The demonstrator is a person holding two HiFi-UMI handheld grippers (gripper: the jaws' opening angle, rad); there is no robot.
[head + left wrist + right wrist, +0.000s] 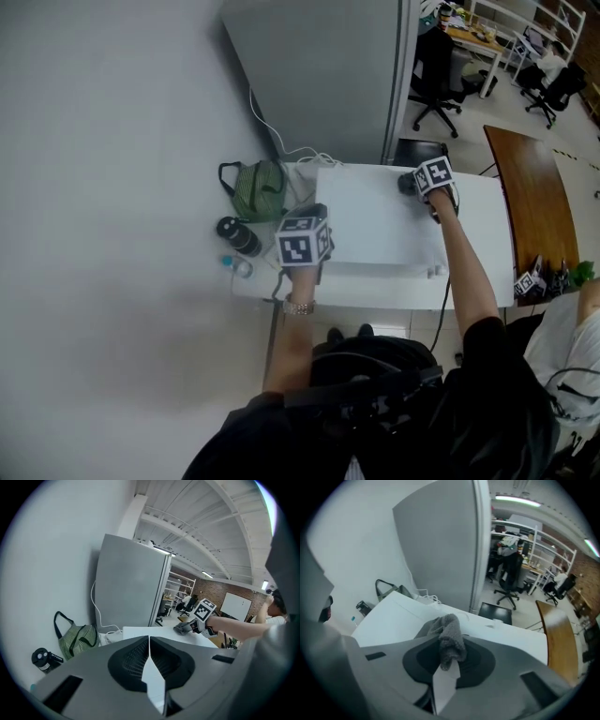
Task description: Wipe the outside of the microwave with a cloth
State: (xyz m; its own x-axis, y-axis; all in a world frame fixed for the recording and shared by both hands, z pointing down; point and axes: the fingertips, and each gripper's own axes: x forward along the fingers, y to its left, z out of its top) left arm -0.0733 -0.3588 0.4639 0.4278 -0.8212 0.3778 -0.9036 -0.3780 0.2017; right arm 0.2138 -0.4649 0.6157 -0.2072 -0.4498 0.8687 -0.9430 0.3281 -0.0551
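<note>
R tool, cloth btwn jaws

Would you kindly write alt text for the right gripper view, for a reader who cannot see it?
The right gripper, shut on a grey cloth, is over the white microwave. Behind stand a grey partition, a striped bag and a black office chair.

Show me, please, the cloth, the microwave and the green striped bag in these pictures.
cloth (pixel 450 641), right gripper view, on the grey bunch between the jaws.
microwave (pixel 370 230), head view, on its white top.
green striped bag (pixel 260 190), head view, on its striped body.
</note>
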